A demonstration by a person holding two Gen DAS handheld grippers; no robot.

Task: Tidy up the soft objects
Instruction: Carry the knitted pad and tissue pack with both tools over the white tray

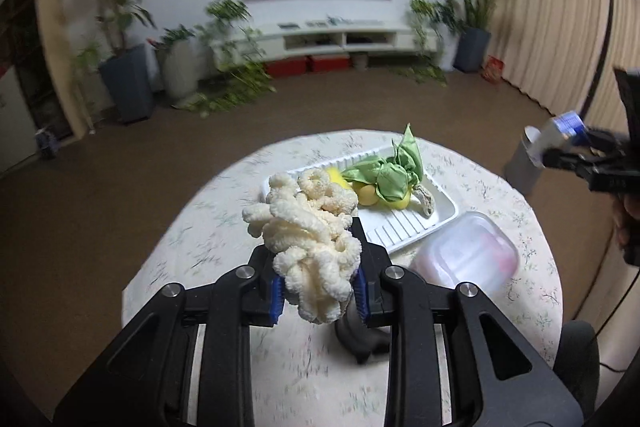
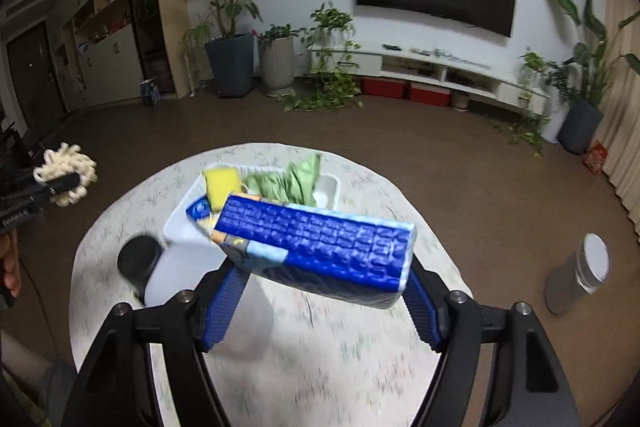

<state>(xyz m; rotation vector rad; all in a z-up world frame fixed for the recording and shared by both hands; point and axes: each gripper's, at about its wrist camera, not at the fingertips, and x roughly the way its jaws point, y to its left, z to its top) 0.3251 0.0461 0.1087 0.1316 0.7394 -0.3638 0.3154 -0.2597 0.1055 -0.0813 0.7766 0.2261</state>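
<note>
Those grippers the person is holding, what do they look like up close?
Each gripper, left and right, is a matte black plastic frame of angled struts with triangular cut-outs and round silver bolts at the joints. The fingers carry ribbed bright-blue pads. Seen from the right wrist view, the left one bears small white lettering, too blurred to read.

Cream chenille bundle held aloft, blue tissue pack tilted

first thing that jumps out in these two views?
The left tongs clamp a fluffy cream chenille bundle above the round table. The right tongs grip a blue tissue pack over the table. Behind both, a white tray holds a green cloth and a yellow sponge.
</note>
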